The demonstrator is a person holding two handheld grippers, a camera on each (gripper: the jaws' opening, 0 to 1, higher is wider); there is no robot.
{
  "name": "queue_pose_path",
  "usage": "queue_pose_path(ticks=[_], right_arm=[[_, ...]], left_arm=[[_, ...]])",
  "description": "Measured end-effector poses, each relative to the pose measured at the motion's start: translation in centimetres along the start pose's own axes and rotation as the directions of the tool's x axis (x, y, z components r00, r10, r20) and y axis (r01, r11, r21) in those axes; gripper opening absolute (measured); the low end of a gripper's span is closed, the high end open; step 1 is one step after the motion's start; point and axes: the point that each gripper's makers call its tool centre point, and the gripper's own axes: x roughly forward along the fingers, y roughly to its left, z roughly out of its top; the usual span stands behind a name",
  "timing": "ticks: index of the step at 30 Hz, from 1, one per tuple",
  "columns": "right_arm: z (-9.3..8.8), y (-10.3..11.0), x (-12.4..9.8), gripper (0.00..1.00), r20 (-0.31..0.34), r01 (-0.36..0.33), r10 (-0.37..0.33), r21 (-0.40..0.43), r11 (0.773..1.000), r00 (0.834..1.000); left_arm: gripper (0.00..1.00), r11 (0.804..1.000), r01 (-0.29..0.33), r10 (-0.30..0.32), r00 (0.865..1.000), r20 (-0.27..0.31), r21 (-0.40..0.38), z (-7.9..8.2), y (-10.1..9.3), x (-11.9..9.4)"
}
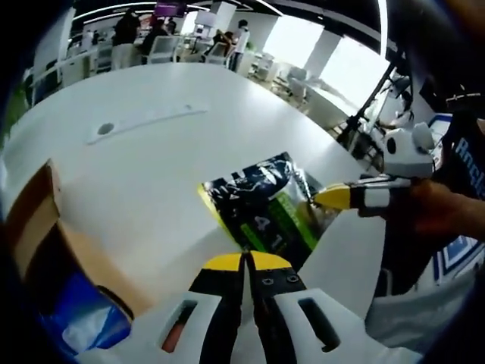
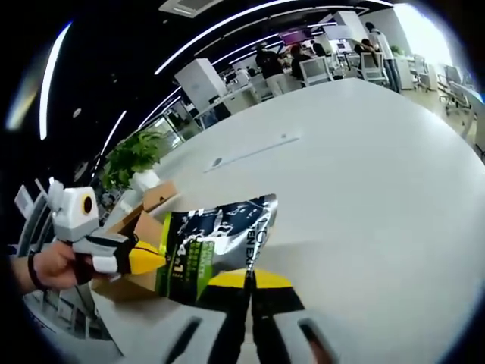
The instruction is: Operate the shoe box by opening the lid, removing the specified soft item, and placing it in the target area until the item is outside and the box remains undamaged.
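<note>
Both grippers are pinching the soft packet [image 1: 265, 208], a dark printed bag with green and white panels. The left gripper [image 1: 244, 262] is closing its yellow tips on the packet's near edge, jaws nearly together. The right gripper [image 1: 333, 197] is coming in from the side and clamping the opposite edge. A two-point hold probably keeps the floppy bag from sagging or folding while it is being carried.

In the right gripper view the packet [image 2: 216, 246] is hanging above the white table [image 2: 364, 174], already outside the shoe box [image 2: 144, 220], just beside it. The right gripper [image 2: 248, 279] is biting the packet's bottom edge; the left gripper [image 2: 144, 260] is at its side.

The box [image 1: 45, 243] is standing open, cardboard flap up, looking intact. Something blue and pale [image 1: 83, 322] is lying inside; I cannot tell what.
</note>
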Motion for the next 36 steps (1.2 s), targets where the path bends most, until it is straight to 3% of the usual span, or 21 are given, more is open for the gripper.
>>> queue_pose_path(ticks=[5,10,16,23,28,36], right_arm=[[-0.2,-0.4,0.4,0.0,-0.007,0.002,-0.002,0.003,1.0,1.0],[-0.3,-1.0,0.8,0.0,-0.013,0.007,-0.006,0.016,1.0,1.0],[-0.3,-1.1,1.6,0.0,-0.025,0.003,-0.003,0.014,1.0,1.0],[-0.9,-1.6,2.5,0.0,-0.051,0.008,-0.007,0.02,1.0,0.999],[-1.3,-1.8,2.9,0.0,-0.062,0.001,0.0,0.024,1.0,0.998],[-1.6,-2.2,3.1,0.0,-0.069,0.006,-0.004,0.03,1.0,0.998]], left_arm=[[0.0,0.997,-0.016,0.018,0.999,-0.031,0.07,-0.2,0.1,0.6],[0.0,0.996,-0.022,0.027,0.998,-0.053,0.089,-0.4,0.3,1.4],[0.01,0.981,-0.042,0.065,0.991,-0.118,0.191,-1.3,0.7,2.2],[0.01,0.973,-0.055,0.091,0.984,-0.154,0.222,-1.7,0.9,2.6],[0.01,0.96,-0.073,0.13,0.972,-0.197,0.272,-2.2,1.6,3.3],[0.01,0.956,-0.083,0.151,0.96,-0.234,0.28,-2.4,2.5,4.6]])
